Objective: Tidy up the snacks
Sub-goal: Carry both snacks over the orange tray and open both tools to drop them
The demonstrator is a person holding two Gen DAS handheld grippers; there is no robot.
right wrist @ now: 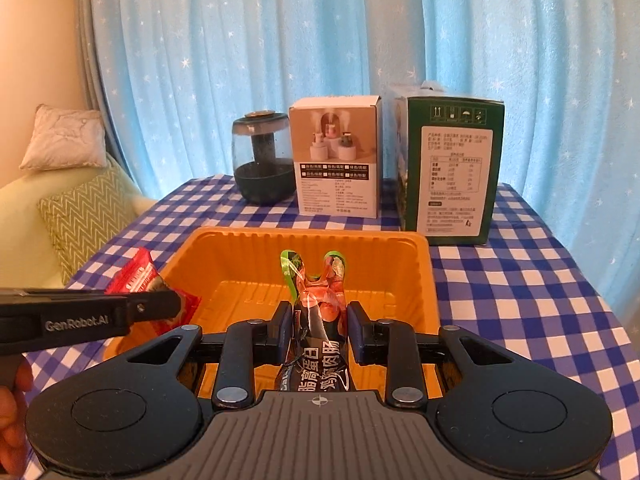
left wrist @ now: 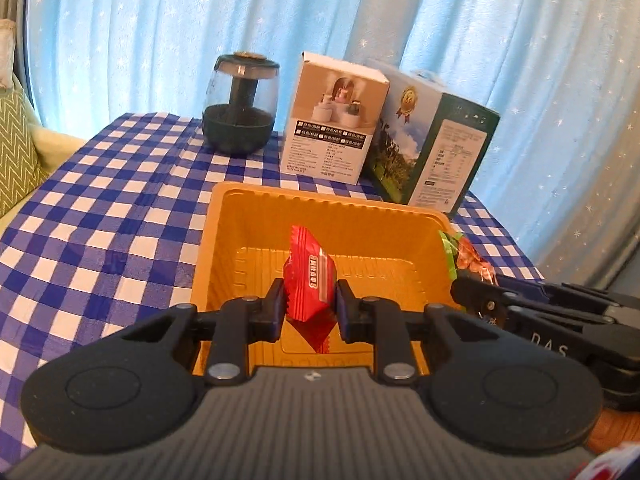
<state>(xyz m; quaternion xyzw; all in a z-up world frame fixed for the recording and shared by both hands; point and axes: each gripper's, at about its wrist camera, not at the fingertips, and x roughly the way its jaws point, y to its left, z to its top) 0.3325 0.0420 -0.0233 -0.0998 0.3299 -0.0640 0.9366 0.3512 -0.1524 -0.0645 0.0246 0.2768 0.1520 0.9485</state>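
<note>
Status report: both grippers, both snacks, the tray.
Left gripper shut on red foil snack packet. Right gripper shut on black-and-green sausage pouch. Both above orange plastic tray, tray bare, nothing blocking.

We see our left gripper (left wrist: 310, 306) as matte black: 2 round discs with raised rings flank a grey ribbed plate bearing a small crosshair mark. Silver rivets pin black link arms to dark blue-edged fingers (left wrist: 274, 308). Our right gripper (right wrist: 318, 328) matches it. Seen side-on, white lettering reads "GenRobot.AI" on one body and "DAS" on the other
</note>
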